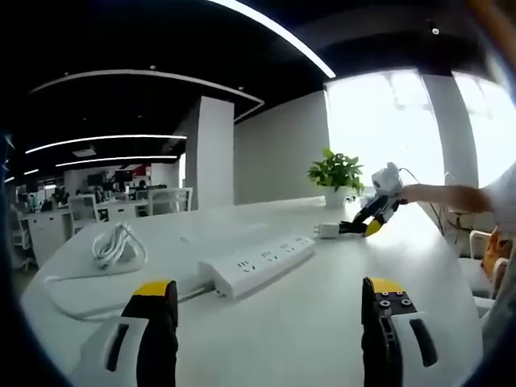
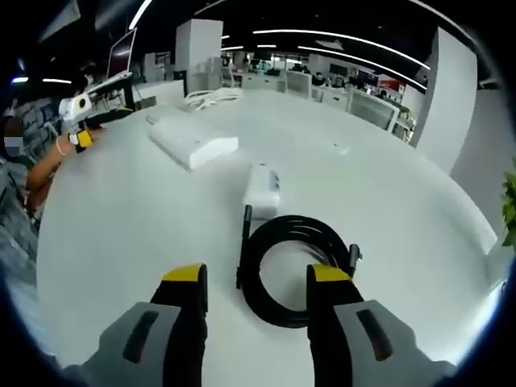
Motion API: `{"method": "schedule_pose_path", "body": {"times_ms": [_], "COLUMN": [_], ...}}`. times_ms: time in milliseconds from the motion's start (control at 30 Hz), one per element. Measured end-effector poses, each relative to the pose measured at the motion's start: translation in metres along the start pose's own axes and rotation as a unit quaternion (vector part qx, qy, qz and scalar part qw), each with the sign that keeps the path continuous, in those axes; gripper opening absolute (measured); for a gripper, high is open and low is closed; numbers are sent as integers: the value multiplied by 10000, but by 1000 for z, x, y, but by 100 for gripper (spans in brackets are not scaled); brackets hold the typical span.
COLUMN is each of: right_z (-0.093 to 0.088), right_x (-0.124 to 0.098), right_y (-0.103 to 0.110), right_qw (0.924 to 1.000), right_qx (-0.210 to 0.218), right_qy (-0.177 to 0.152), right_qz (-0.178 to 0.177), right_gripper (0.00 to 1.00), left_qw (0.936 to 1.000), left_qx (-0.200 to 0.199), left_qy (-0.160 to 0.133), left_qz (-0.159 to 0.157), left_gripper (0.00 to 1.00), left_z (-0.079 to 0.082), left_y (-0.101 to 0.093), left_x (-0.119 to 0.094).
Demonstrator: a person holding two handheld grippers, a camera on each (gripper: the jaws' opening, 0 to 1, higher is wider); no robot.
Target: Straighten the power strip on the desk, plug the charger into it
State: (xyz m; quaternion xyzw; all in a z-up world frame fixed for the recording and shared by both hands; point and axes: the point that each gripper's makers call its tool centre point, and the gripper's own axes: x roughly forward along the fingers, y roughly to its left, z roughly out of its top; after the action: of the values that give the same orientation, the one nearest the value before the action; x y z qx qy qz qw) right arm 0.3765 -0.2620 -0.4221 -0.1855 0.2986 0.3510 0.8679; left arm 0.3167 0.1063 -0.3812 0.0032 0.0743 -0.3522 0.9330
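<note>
White worktop in an open office: your left hand-held gripper gaped empty before the skewed strip; your right hand-held gripper, also released, straddled the charger's coiled cable. Straightening probably came next.

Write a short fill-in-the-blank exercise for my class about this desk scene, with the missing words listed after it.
1. The charger has a coiled cable coloured ____.
2. The power strip is coloured ____.
3. The left gripper has its jaws ____.
4. Beyond the power strip stands a potted ____.

Missing words: black; white; open; plant
</note>
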Motion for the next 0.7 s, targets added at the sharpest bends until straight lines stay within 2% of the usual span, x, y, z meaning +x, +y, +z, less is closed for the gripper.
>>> {"method": "schedule_pose_path", "body": {"times_ms": [133, 267, 500, 700], "right_z": [-4, -5, -4, -5], "right_x": [1, 2, 3, 4], "right_y": [0, 0, 3, 7], "right_qw": [9999, 9999, 9997, 9997], "right_qx": [36, 101, 170, 94], "right_qy": [107, 132, 142, 199], "right_qz": [31, 27, 71, 103], "right_gripper": [45, 36, 26, 23], "left_qw": [10000, 10000, 10000, 10000], "left_qx": [-6, 7, -49, -44], "left_qy": [-14, 9, -20, 9], "left_qz": [-21, -30, -75, -39], "left_gripper": [97, 96, 96, 96], "left_z": [1, 1, 2, 1], "left_y": [-2, -3, -5, -4], "left_x": [1, 1, 1, 0]}}
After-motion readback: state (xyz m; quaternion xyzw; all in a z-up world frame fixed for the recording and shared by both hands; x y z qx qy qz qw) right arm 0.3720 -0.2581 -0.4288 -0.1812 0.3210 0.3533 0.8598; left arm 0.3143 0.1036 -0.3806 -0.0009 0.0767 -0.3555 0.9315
